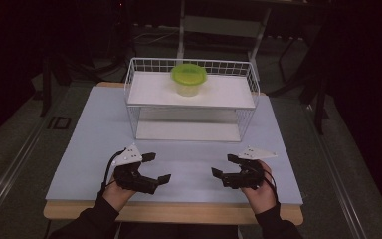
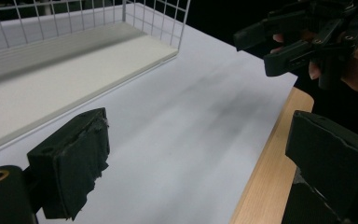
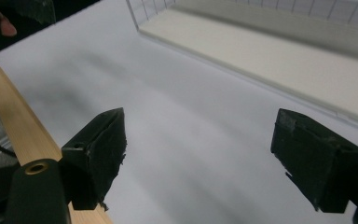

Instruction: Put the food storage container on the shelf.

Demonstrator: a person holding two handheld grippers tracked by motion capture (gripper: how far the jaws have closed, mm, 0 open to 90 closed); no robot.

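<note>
Behind both tongs, left (image 1: 156, 168) and right (image 1: 224, 165) gaping empty, green-lidded container (image 1: 188, 78) tops wire rack (image 1: 140, 105).

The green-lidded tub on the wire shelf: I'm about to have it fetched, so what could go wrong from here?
The tub sits on the upper deck of the shelf, behind a raised wire rim; a hand-held gripper reaching in could catch that rim. The tub's lid overhangs its body, so the open jaws might slip on it.

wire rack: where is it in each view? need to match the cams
High view: wire rack at centre back of the table, a green-lidded container on its upper shelf.
Left gripper view: upper left, its corner and lower shelf.
Right gripper view: upper right, its lower shelf.
Shared landmark: the table's wooden front edge.
</note>
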